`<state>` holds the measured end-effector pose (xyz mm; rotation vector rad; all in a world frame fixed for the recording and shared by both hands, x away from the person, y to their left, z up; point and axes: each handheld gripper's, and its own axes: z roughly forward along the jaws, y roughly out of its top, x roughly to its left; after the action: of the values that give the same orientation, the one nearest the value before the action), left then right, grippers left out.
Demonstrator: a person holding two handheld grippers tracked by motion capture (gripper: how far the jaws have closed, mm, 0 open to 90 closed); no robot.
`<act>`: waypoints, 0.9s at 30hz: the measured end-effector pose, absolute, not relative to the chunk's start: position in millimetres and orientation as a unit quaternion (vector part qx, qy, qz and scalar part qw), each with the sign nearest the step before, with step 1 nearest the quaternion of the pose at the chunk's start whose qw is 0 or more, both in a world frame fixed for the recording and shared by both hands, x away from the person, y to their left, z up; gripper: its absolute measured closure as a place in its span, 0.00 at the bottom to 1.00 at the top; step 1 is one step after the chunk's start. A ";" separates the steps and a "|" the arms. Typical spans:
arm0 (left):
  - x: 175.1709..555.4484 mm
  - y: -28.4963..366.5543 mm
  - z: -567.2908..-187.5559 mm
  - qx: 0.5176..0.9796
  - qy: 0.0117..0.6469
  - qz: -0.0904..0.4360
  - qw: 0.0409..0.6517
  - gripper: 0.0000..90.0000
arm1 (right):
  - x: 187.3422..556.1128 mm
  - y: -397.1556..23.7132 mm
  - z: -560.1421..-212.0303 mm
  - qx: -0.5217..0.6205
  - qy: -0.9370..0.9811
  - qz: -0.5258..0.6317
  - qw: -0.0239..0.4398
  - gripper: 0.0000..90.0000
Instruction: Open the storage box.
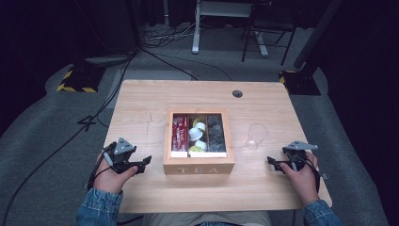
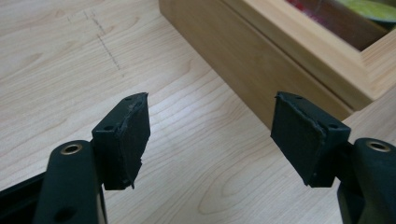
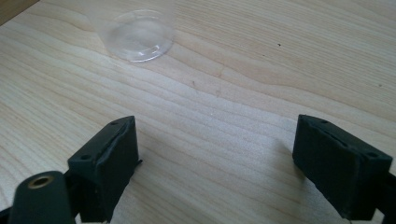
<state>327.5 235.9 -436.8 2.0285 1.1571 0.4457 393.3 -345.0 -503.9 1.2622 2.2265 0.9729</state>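
Note:
A wooden tea box (image 1: 198,165) marked TEA stands open at the table's middle, its three compartments holding red packets, white and yellow capsules, and dark capsules. Just left of it my left gripper (image 1: 143,165) is open, nothing between its jaws; the box's side wall (image 2: 243,56) lies ahead of the left gripper (image 2: 210,140). A clear plastic cup (image 1: 256,136) stands upright to the right of the box. My right gripper (image 1: 274,163) rests open near the front right; in its own view the cup's base (image 3: 137,39) sits ahead of the right gripper (image 3: 217,163) on bare wood.
The wooden table (image 1: 141,113) has a round cable hole (image 1: 237,93) at the back right. Cables trail over the grey floor behind it, and desk legs (image 1: 195,28) stand beyond.

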 end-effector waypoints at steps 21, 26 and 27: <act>314.6 188.3 -424.7 0.816 0.395 0.143 0.397 0.28 | 393.4 -345.0 -503.9 0.451 0.797 0.348 0.200 0.16; 315.4 177.6 -435.6 0.829 0.388 0.131 0.380 0.26 | 393.4 -345.1 -503.8 0.451 0.797 0.348 0.200 0.16; 315.8 175.6 -437.8 0.831 0.387 0.128 0.379 0.26 | 393.3 -345.0 -503.8 0.451 0.797 0.348 0.200 0.16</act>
<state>315.8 175.6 -437.8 2.1216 0.9885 0.3282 393.3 -345.0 -503.8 1.2619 2.2276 0.9726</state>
